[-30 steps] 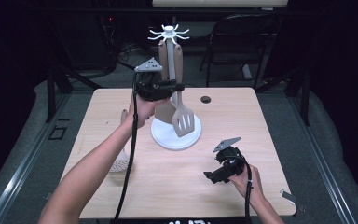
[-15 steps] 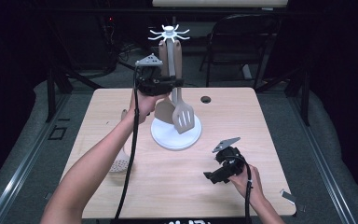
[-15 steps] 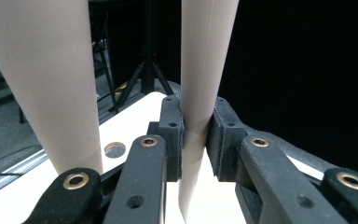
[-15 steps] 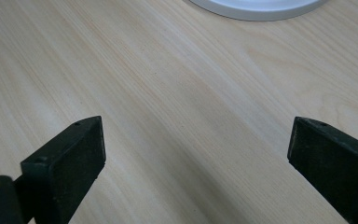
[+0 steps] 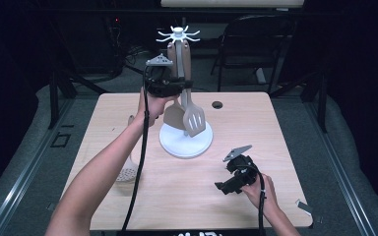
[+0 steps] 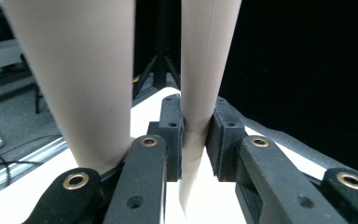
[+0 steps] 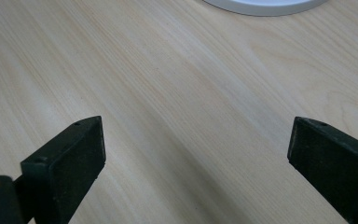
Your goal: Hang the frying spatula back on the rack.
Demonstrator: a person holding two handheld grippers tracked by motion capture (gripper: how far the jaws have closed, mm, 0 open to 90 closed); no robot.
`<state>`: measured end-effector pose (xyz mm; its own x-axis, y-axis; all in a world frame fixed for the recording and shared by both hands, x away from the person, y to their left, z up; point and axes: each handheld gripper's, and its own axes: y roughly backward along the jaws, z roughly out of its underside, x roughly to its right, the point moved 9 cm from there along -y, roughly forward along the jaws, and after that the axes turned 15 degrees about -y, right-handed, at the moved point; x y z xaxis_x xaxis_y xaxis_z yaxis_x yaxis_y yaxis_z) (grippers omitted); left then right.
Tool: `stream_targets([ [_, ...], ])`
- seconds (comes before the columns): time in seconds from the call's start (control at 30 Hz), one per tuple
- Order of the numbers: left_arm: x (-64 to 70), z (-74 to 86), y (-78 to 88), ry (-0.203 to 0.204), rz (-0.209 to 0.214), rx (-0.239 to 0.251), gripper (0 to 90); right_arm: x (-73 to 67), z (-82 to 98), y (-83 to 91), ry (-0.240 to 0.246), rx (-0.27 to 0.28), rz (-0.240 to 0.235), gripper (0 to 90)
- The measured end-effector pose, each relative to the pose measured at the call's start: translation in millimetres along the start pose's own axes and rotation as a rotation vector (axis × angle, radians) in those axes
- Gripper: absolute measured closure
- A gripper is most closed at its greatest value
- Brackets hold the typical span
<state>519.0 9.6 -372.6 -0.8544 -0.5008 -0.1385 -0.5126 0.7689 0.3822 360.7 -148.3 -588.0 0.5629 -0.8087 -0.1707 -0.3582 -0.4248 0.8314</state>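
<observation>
- The slotted spatula, judged light, stiff and smooth, is pinched mid-handle by the left tongs.
- At 5 o'clock of the rack, the right tongs are held spread above the desk.

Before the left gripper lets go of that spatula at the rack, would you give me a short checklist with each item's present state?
1. Left gripper clamped on the spatula handle: ok.
2. Handle's end seated on a rack hook: cannot tell.
3. Slotted turner hanging beside it on the rack: ok.
4. Rack base flat on the table: ok.
5. Right gripper open, holding nothing: ok.
6. Skimmer lying on the table, apart from the rack: ok.
</observation>
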Motion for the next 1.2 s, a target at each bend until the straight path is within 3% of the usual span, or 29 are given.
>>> stream_targets([
  [0.3,-7.5,4.8,-0.5,-0.016,-0.053,-0.023,77.3,0.2,0.2,0.1,0.005,-0.005,0.001,3.8],
  [0.53,-4.5,6.6,3.1,-0.002,-0.068,-0.005,76.2,-0.3,0.7,-0.5,0.008,-0.012,-0.001,3.8],
  [0.6,-2.5,5.5,5.0,0.005,-0.069,0.012,71.9,-0.4,0.8,-0.6,0.009,-0.012,-0.001,3.8],
  [0.73,2.3,6.3,12.0,-0.019,-0.071,0.038,64.2,-1.0,1.2,-0.6,0.009,-0.017,0.002,3.8],
  [1.0,12.0,10.5,23.9,-0.037,-0.077,0.045,40.8,-2.3,1.1,-0.9,0.005,-0.016,-0.003,3.6],
  [1.2,13.1,11.8,37.0,-0.035,-0.034,0.065,28.7,-3.4,1.0,-1.5,0.001,-0.024,-0.015,3.1],
])
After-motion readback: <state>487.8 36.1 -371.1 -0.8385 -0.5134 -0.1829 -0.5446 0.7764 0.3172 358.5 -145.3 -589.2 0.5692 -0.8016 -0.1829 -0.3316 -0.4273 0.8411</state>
